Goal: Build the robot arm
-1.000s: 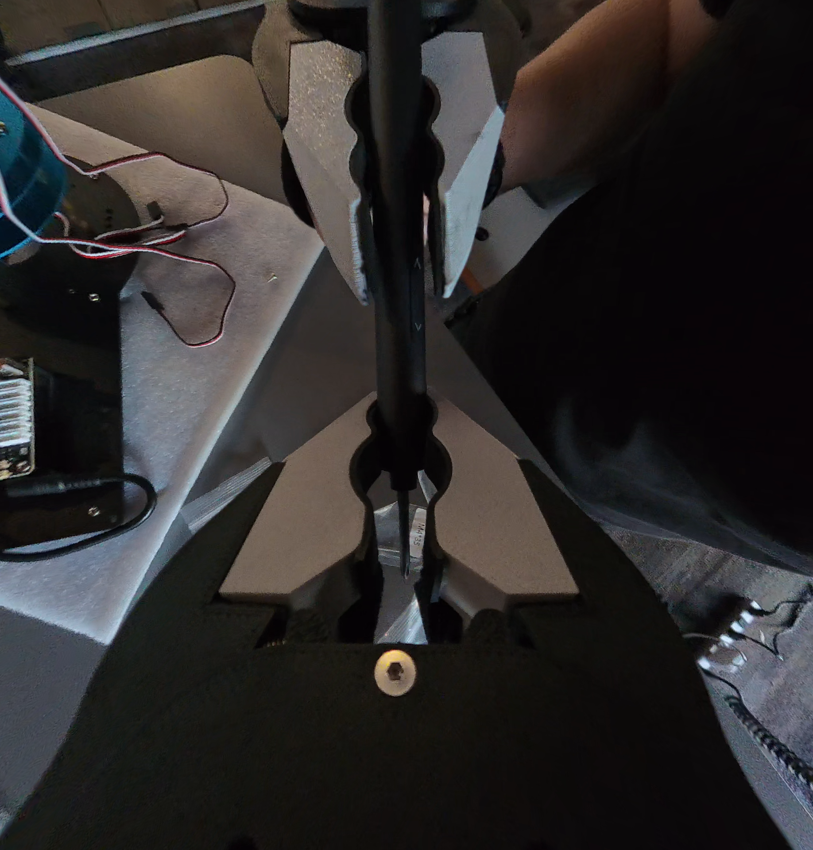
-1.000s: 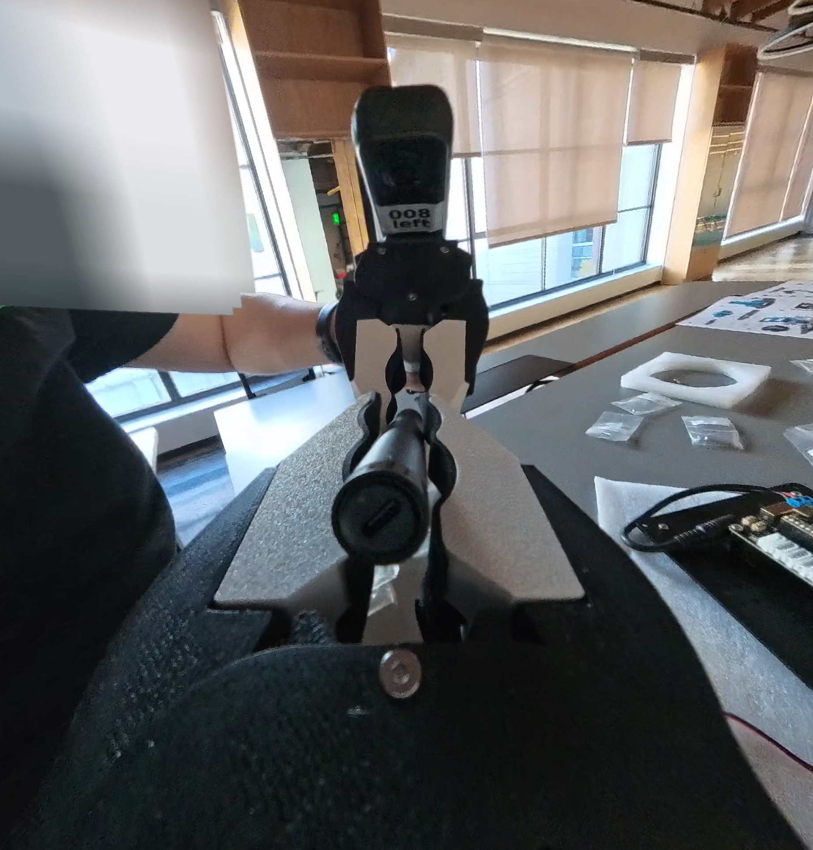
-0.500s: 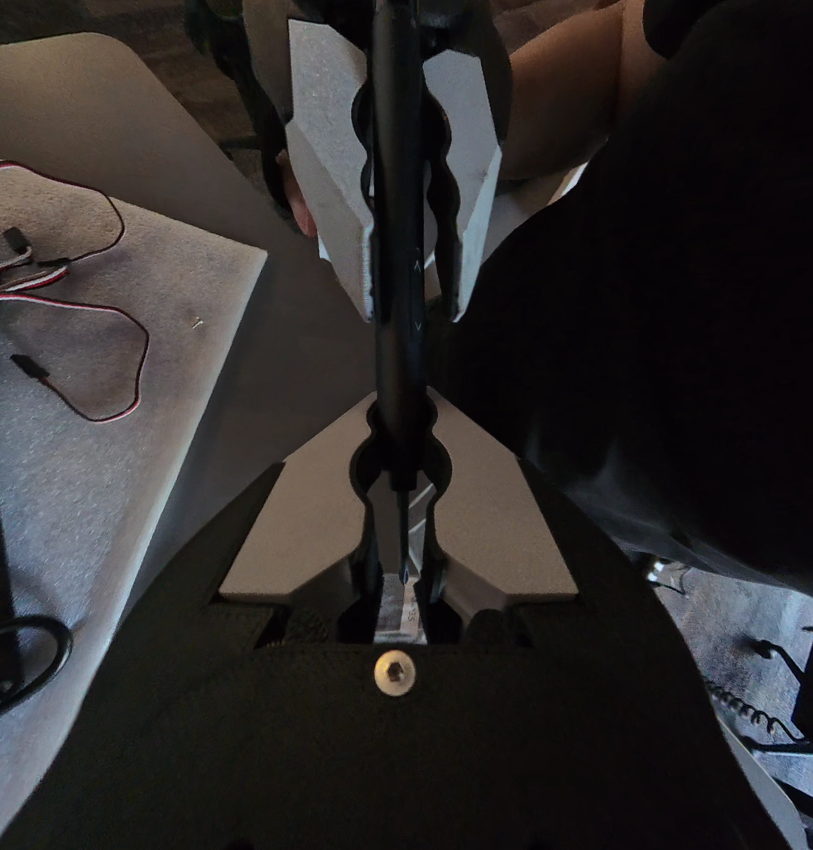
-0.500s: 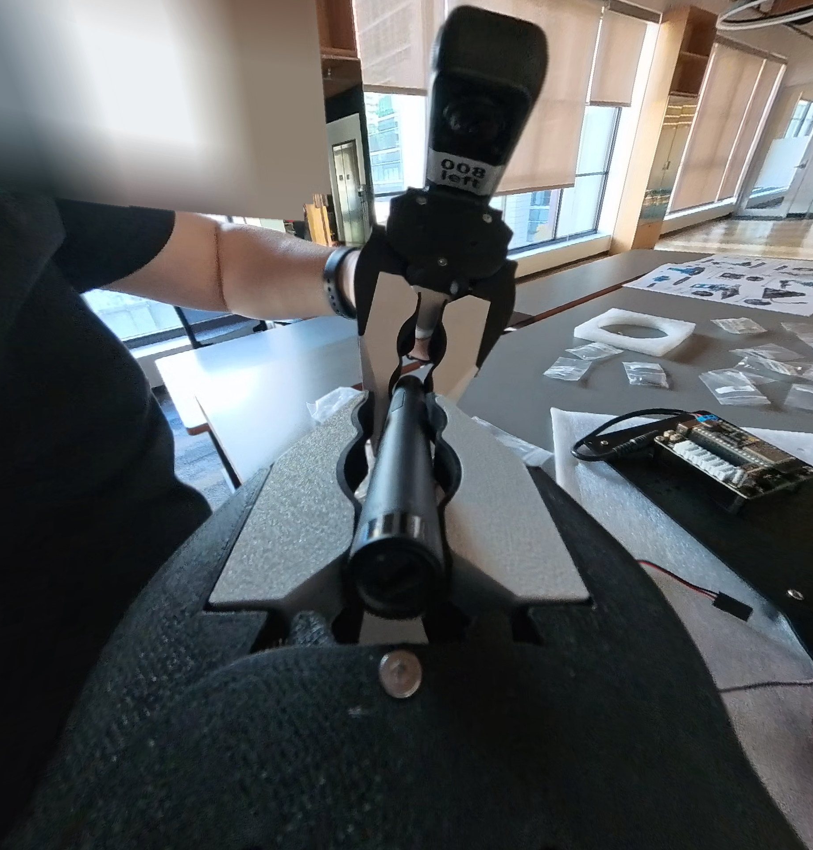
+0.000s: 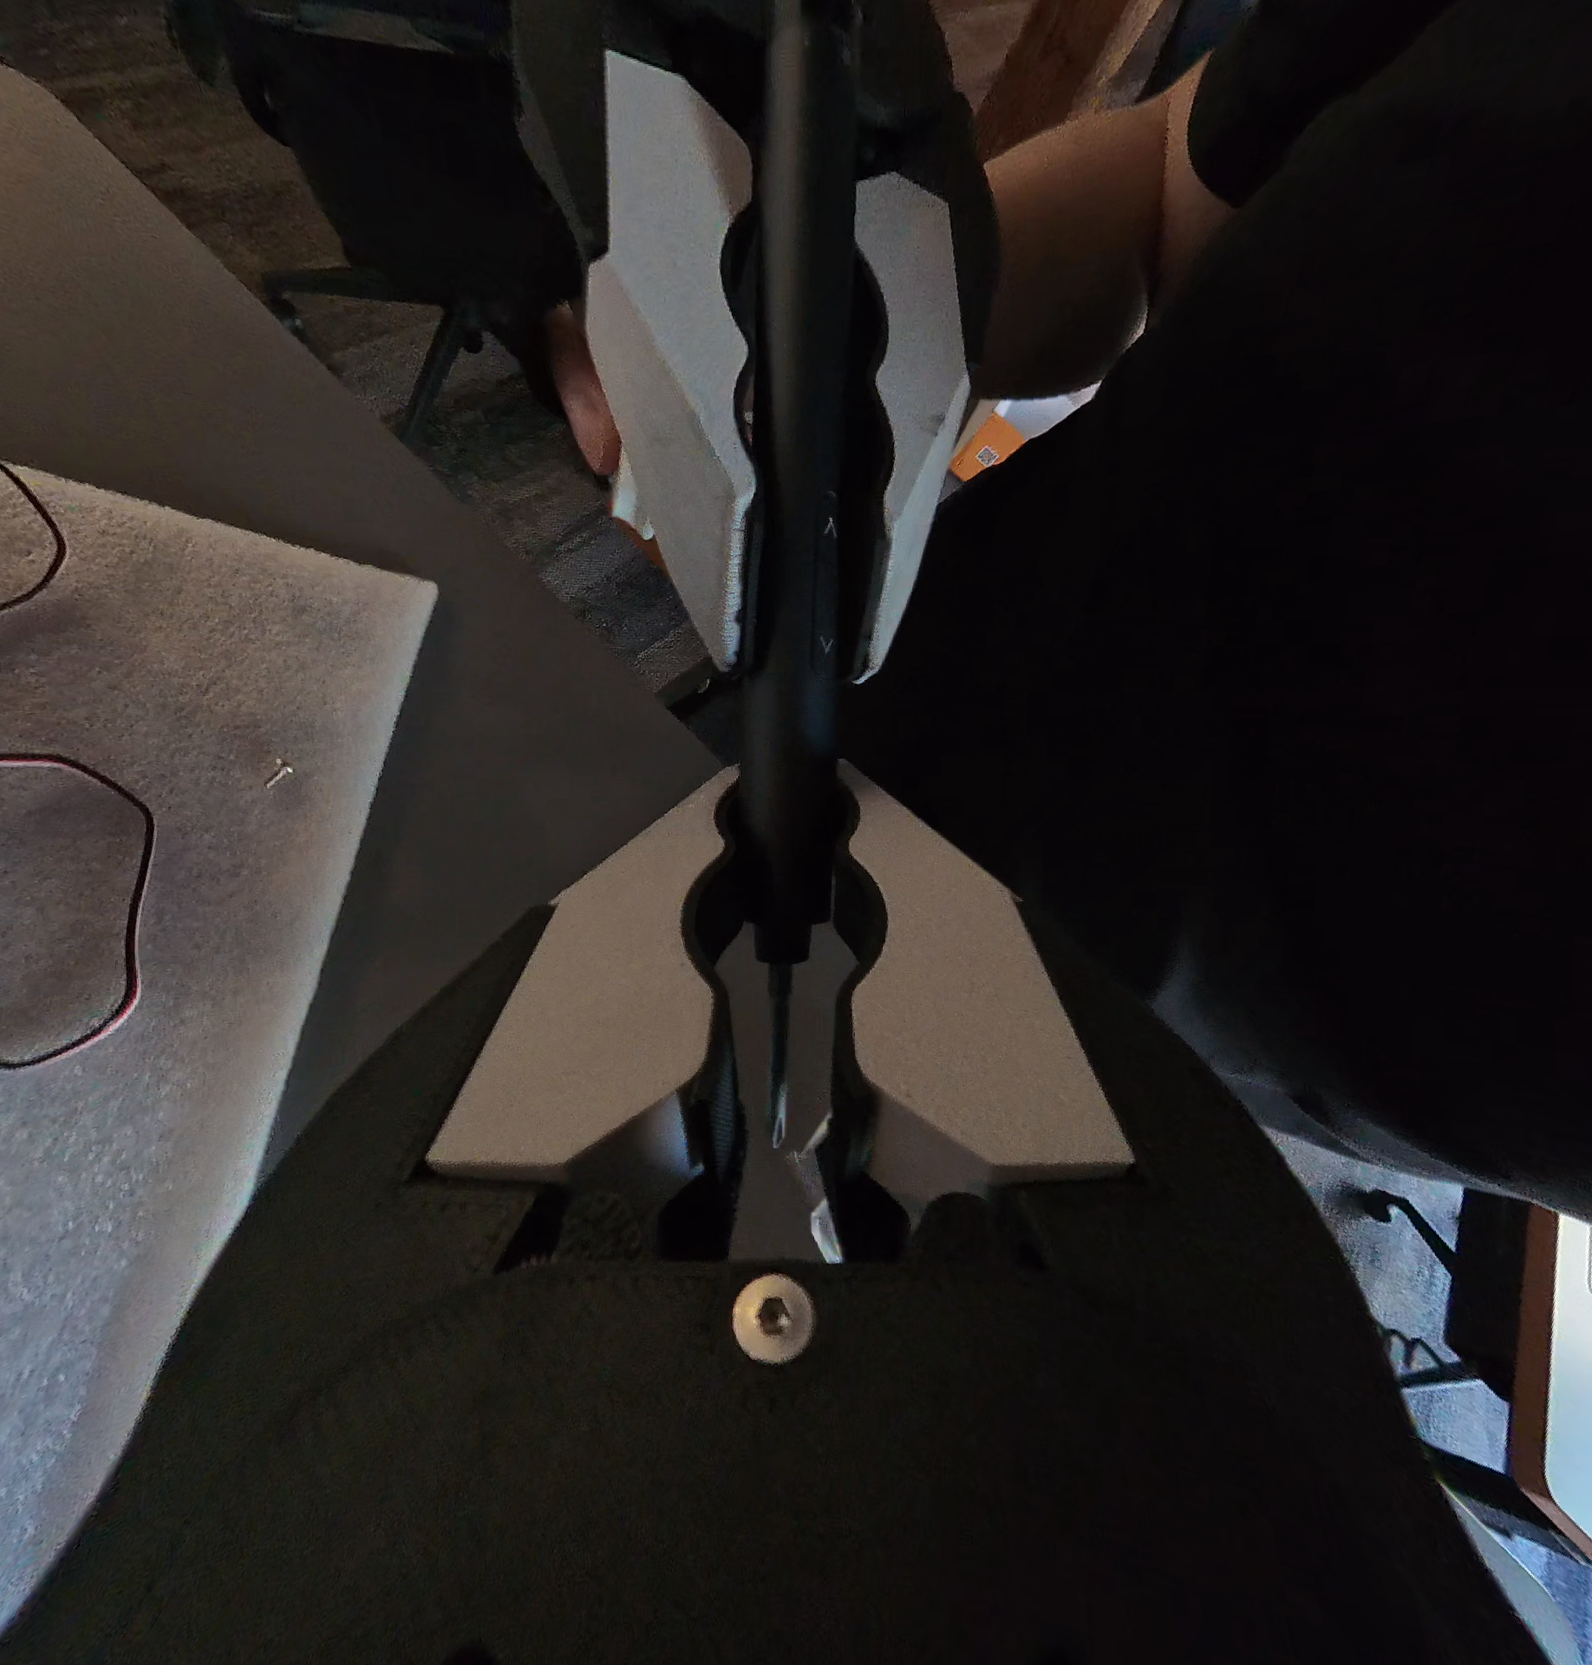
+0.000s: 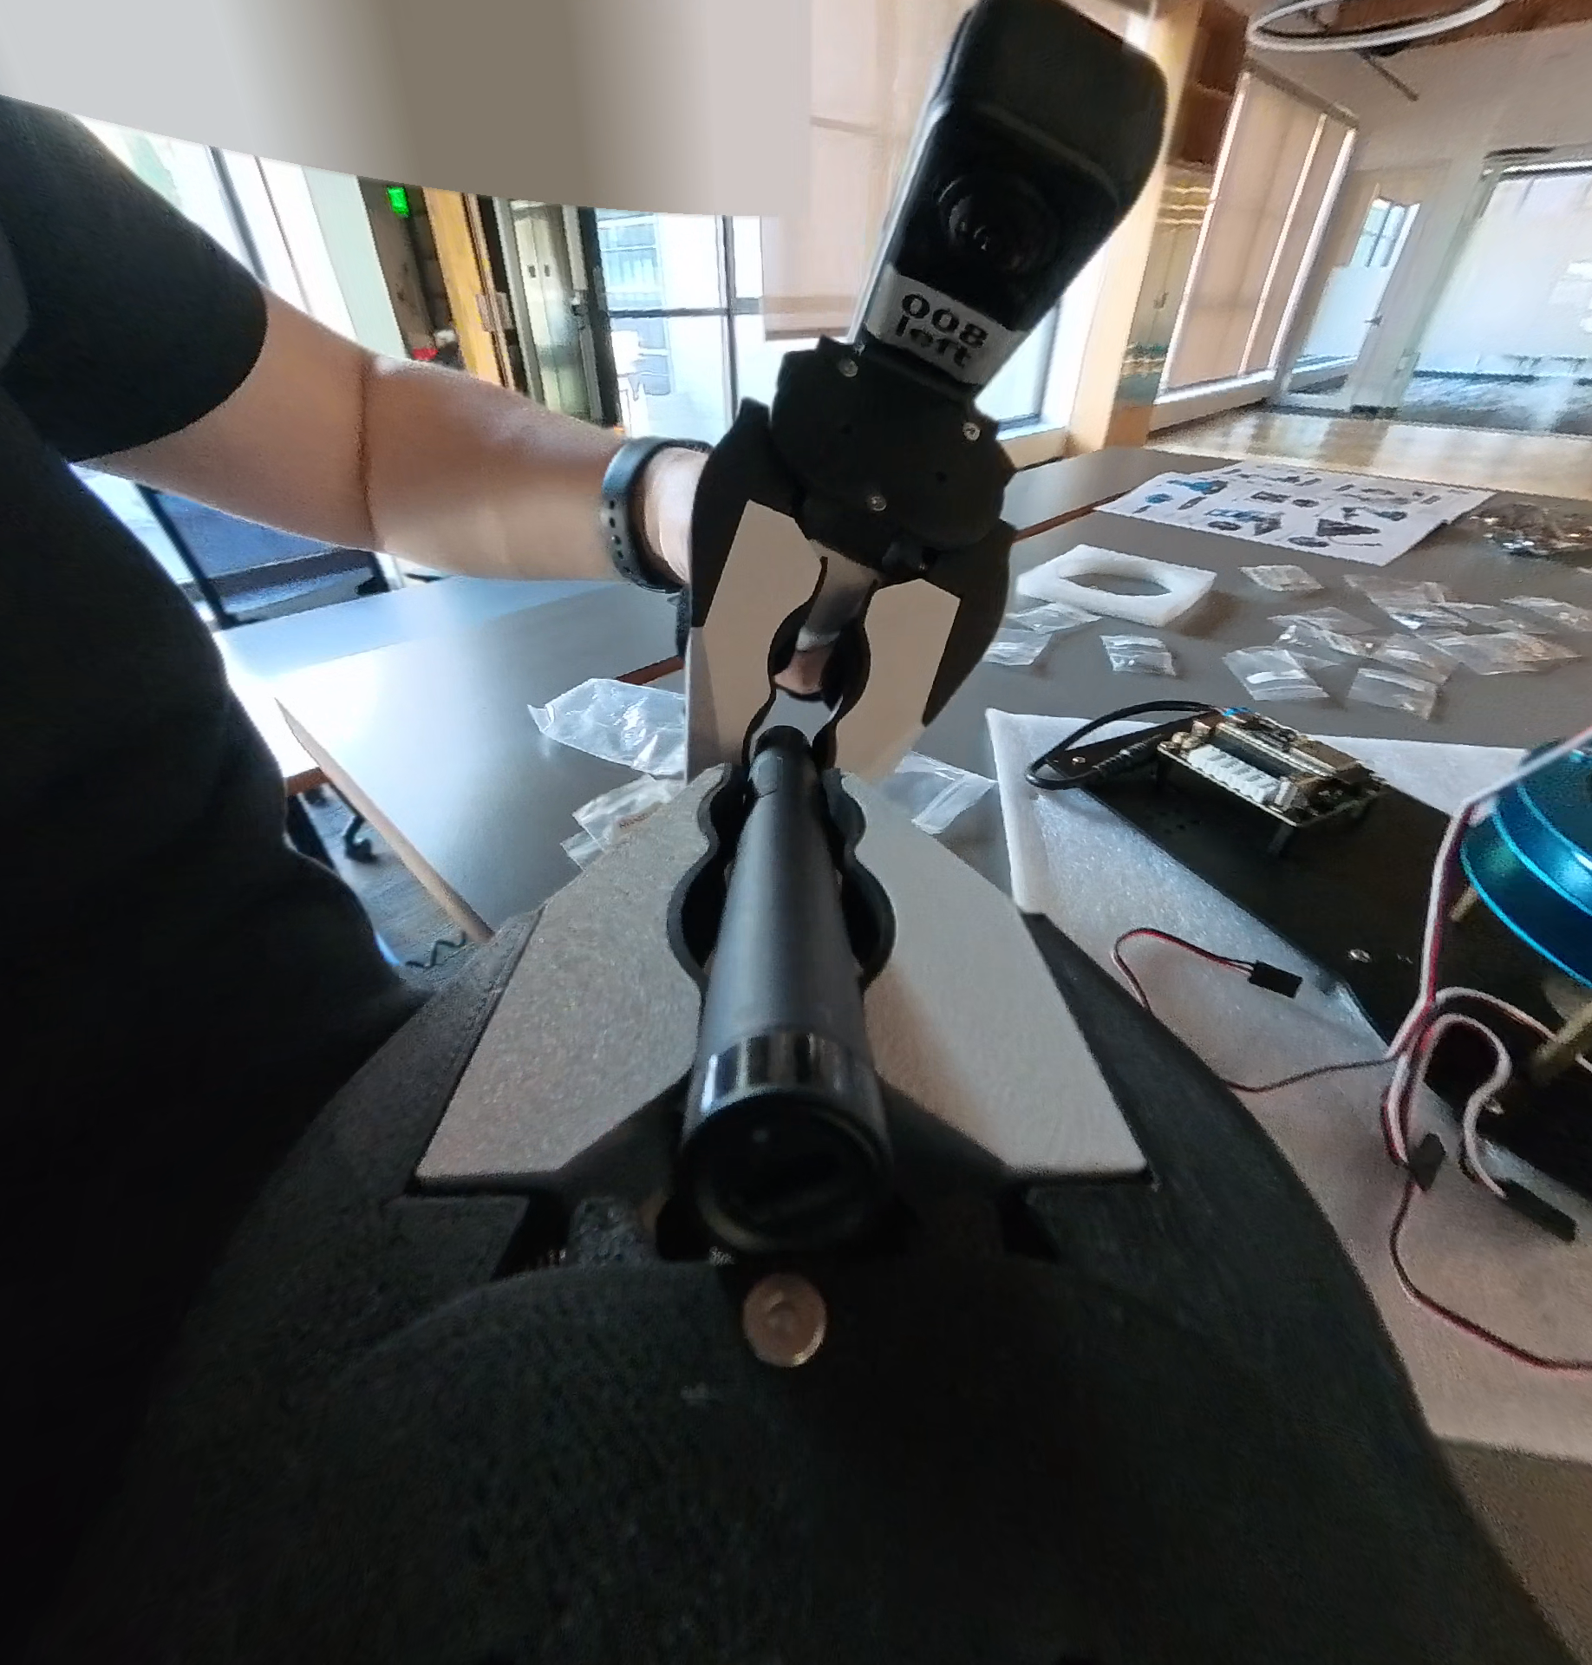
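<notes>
A black pen-shaped electric screwdriver [image 6: 783, 946] is held between my two grippers, which face each other. My right gripper [image 6: 779, 784] is shut on its body, with the rear end towards that camera. My left gripper [image 5: 788, 793] is shut on its front end, and the thin bit [image 5: 779, 1081] points back between the fingers [image 5: 594, 991]. A scrap of clear bag [image 5: 815, 1180] shows deep in that gap. The right gripper [image 5: 797, 662] shows in the left wrist view, and the left gripper [image 6: 788, 757] in the right wrist view. Both are in the air beside the table edge.
A white foam sheet [image 6: 1090, 856] carries a black plate with a circuit board [image 6: 1261, 775], a blue round device [image 6: 1549, 865] and red-white wires [image 6: 1315, 1063]. Small clear bags [image 6: 1315, 667] and a foam frame [image 6: 1117, 586] lie behind. A tiny screw [image 5: 277, 773] lies on the foam. The person's arm [image 6: 468, 486] is at left. Some 4 cm of space lies between my two pairs of fingers.
Both grippers have swung together with the screwdriver still clamped. The blue device and board left the left wrist view and came into the right wrist view. The grip looks unchanged.
</notes>
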The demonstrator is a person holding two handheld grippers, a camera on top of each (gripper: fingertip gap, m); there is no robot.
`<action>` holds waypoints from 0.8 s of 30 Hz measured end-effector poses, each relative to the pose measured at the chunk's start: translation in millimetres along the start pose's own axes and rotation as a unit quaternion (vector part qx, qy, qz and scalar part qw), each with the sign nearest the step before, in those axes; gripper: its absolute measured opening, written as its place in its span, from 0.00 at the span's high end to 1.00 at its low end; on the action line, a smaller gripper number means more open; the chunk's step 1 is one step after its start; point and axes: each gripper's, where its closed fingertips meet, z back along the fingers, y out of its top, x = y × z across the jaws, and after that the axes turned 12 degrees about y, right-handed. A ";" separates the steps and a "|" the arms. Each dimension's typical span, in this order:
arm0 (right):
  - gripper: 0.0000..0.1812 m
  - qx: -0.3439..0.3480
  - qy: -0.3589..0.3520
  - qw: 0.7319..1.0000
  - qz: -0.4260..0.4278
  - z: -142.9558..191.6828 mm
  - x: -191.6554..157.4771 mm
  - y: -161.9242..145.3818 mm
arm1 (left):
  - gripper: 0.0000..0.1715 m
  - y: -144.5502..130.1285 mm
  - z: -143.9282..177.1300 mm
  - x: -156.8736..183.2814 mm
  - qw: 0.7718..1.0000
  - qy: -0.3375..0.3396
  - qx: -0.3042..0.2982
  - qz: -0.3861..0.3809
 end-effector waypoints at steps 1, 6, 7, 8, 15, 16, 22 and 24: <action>0.91 0.001 -0.009 1.000 0.000 3.6 0.9 -1.7 | 0.92 1.8 -2.4 -2.2 1.000 -0.001 0.000 0.000; 0.91 0.001 -0.072 0.997 0.003 30.2 14.0 -19.6 | 0.82 5.0 -5.4 -28.3 0.999 0.031 0.012 0.005; 0.91 0.004 -0.084 0.996 0.002 36.0 16.3 -23.8 | 0.82 4.4 -3.0 -33.2 0.999 0.033 0.014 0.013; 0.91 0.008 -0.099 0.995 0.004 42.3 18.5 -27.2 | 0.83 2.7 -0.6 -38.1 0.999 0.035 0.014 0.022; 0.91 0.020 -0.175 0.984 0.027 74.6 21.8 -41.4 | 0.83 -6.1 11.8 -60.4 0.997 0.054 0.013 0.060; 0.91 0.026 -0.183 0.982 0.023 79.3 22.6 -42.9 | 0.84 -6.9 13.1 -64.2 0.996 0.060 0.013 0.062; 0.91 0.022 -0.232 0.972 0.028 93.0 29.5 -61.7 | 0.84 -15.7 7.2 -85.2 0.994 0.085 -0.008 0.068; 0.91 0.017 -0.241 0.970 0.030 93.1 31.8 -66.8 | 0.84 -22.5 1.9 -89.8 0.993 0.087 -0.022 0.071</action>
